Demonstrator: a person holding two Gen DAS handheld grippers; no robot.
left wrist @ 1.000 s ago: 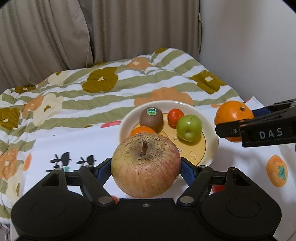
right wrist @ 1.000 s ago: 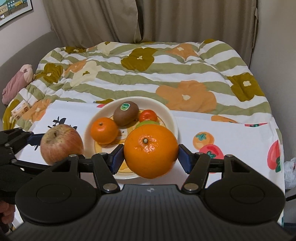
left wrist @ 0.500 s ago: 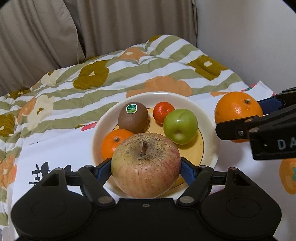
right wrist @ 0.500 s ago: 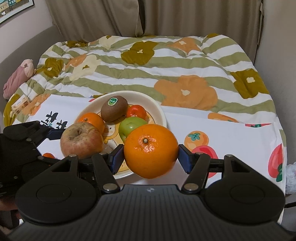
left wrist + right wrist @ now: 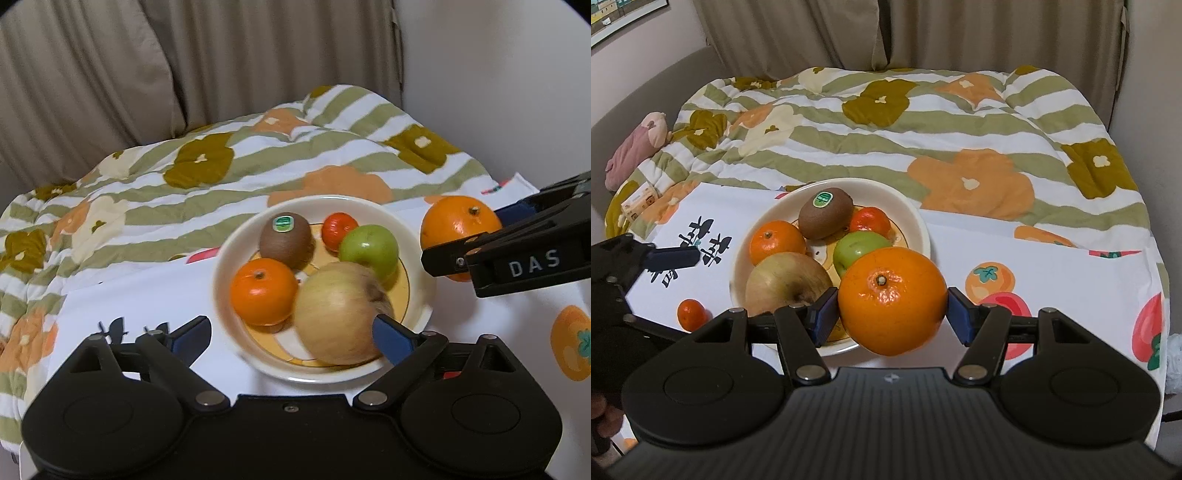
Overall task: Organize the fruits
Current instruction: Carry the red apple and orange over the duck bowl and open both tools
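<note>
1. The bed [image 5: 979, 122], under a striped floral quilt, stands before beige curtains.
2. The plate [image 5: 421, 295] now holds the apple [image 5: 338, 314], just dropped beside the green apple.
3. The left tongs [image 5: 291, 332] are opening, letting it go.
4. The right tongs [image 5: 892, 314] grip the big orange [image 5: 892, 301] over the plate's near rim, next to place.

Warm, dim indoor light with soft shadows; small glints sit on the large orange [image 5: 892, 301]. Fisheye bending and dark vignetting mark the frame corners. The big apple [image 5: 341, 314] is motion-blurred.
</note>
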